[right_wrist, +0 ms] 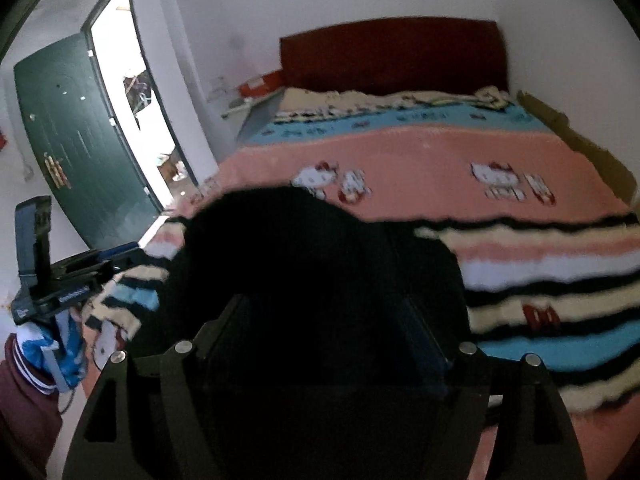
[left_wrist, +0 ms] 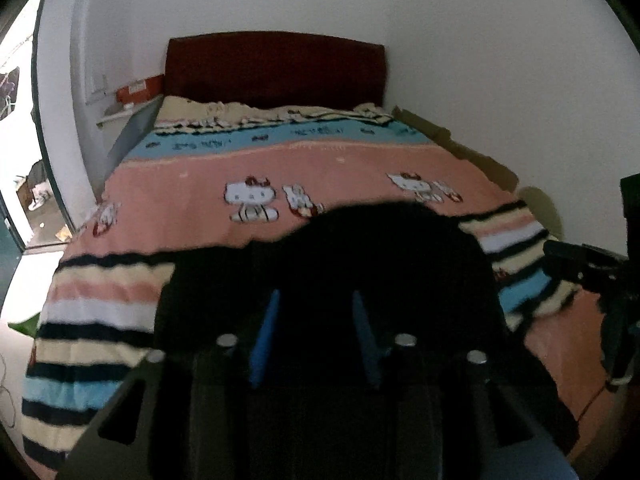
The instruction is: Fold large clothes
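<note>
A black garment (left_wrist: 360,248) lies bunched on the near part of the bed, over a pink, blue and striped cartoon blanket (left_wrist: 320,168). My left gripper (left_wrist: 316,312) is over the garment; its blue fingers (left_wrist: 266,336) stand apart with dark cloth between and beyond them. In the right wrist view the same black garment (right_wrist: 288,248) fills the middle. My right gripper (right_wrist: 324,320) has its dark fingers (right_wrist: 420,332) spread wide against the cloth. Whether either holds the cloth is hidden by darkness. The other gripper shows at each view's edge (left_wrist: 592,272) (right_wrist: 60,280).
A dark red headboard (left_wrist: 276,68) stands against the white wall. Cardboard (left_wrist: 460,140) lines the bed's right side. A green door (right_wrist: 80,140) stands open at the left onto a bright doorway. A red box (left_wrist: 140,88) sits on a shelf beside the headboard.
</note>
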Motion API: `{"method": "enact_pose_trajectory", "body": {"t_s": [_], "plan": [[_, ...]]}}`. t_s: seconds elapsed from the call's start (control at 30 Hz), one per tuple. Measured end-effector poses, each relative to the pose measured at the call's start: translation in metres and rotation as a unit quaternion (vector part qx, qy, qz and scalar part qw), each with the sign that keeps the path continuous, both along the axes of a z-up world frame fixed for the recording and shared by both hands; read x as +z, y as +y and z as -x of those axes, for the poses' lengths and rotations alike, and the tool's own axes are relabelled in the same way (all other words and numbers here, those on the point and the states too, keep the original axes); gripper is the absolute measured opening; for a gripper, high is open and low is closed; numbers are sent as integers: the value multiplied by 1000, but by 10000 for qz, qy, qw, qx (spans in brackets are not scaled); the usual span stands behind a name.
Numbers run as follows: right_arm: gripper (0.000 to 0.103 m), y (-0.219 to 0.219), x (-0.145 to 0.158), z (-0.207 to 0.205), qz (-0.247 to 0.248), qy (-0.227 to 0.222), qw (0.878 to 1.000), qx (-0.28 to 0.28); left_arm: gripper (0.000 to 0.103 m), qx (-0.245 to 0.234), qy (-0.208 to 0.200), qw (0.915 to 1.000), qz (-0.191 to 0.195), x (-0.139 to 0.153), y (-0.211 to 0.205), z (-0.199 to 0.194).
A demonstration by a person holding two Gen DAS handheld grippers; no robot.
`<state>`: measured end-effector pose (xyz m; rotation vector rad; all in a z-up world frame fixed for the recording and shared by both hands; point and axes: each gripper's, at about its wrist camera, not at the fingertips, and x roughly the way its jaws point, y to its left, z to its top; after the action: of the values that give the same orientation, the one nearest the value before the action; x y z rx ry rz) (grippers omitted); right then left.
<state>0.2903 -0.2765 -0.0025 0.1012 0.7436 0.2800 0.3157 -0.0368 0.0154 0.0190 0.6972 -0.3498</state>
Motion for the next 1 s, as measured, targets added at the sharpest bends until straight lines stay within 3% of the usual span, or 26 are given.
{"method": "enact_pose_trajectory", "body": {"t_s": [0.23,0.47,0.63,1.0], "plan": [[77,26,17,-67,-15,-35,10000,43,39,155,191,9996,114,9,-23,-74],[77,42,-3,-119,4,158,9999,-1,39,181,446,9988,-90,-20,-50,-122],[77,39,-34,-141,-2,498,9985,-207,39,63,549,9984,-123,-48,-60,-124],[77,37,-113,-132,435,992,9941,-52,43,-37,689,9957,-613,-119,-74,-112]]}}
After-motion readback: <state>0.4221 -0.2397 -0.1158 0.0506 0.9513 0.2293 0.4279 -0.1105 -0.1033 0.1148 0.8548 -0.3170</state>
